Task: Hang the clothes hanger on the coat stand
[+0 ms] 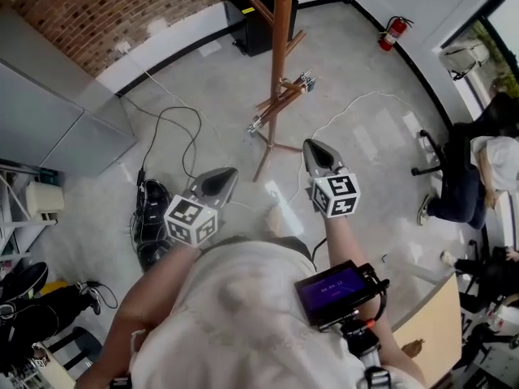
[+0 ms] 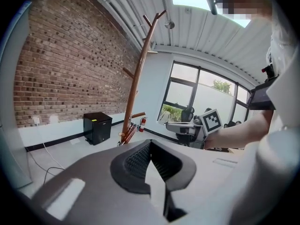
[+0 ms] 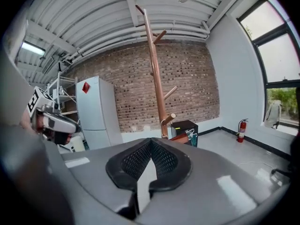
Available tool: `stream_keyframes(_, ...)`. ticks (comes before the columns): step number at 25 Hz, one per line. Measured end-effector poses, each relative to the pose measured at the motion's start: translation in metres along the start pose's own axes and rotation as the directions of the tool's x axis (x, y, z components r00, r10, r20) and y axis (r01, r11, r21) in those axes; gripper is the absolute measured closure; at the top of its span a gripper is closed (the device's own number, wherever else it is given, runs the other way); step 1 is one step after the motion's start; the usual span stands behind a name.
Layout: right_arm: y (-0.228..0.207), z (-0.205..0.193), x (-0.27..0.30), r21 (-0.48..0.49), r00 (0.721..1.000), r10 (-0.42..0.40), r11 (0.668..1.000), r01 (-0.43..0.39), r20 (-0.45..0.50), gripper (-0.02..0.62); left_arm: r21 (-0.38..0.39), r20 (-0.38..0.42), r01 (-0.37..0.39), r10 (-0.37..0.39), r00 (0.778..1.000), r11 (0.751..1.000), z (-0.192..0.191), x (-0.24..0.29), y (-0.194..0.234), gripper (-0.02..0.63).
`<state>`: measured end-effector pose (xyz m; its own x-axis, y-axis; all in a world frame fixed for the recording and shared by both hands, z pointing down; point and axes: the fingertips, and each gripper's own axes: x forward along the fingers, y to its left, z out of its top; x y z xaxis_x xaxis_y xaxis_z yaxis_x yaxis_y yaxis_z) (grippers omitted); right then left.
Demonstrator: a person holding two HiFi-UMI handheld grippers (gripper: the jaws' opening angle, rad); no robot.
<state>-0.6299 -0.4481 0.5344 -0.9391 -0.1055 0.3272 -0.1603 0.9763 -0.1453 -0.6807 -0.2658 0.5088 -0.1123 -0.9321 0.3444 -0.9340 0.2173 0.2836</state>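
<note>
Reddish-brown wooden clothes hanger (image 1: 293,88) hangs low on the tall brown wooden coat stand (image 1: 281,39), at one of the lower pegs. It is off the grey concrete floor (image 1: 365,128) and clear of both grippers. From the head view it lies tilted across the pole, one end low to the left and the other higher to the right, with a bright metal clip at each end. Its hook is too small to make out. In the left gripper view the hanger (image 2: 127,134) shows as a short red-brown bar against the pole (image 2: 136,78). In the right gripper view (image 3: 180,137) a teal-tinged clip sits at its outer end, beside a blunt peg of the stand (image 3: 154,69).

Left gripper (image 1: 225,177) (image 2: 150,146): dark ribbed pads meet at the tips, nothing between them. Right gripper (image 1: 316,151) (image 3: 151,144): the same, jaws closed and empty. Both are held near the person's body, well apart from the stand.

Writing and labels:
- Each gripper's cube carries black-and-white square markers, with no readable text.
- A small black device with a purple screen (image 1: 334,286) at the person's chest shows pale characters too small to read.
- A black box cabinet (image 1: 259,14) by the brick wall (image 1: 97,6) bears a yellow label, illegible.
- A red fire extinguisher (image 1: 395,32) stands at the floor's far right edge.
</note>
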Motion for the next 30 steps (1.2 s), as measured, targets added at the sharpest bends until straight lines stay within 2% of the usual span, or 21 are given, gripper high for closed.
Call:
stream_keyframes(14,0.093,-0.008,-0.123,0.067,0.996,0.024,0.997,-0.029,0.086,0.584,0.015,-0.038,0.132,-0.131,0.991,0.991,-0.043,-0.034,-0.031,0.604)
stream_keyframes(30,0.115,-0.007,-0.146,0.087,0.992,-0.012,0.996,0.001,0.128,0.584,0.049,-0.031,0.199,-0.198,0.98,0.979,-0.044,-0.05,-0.05,0.604)
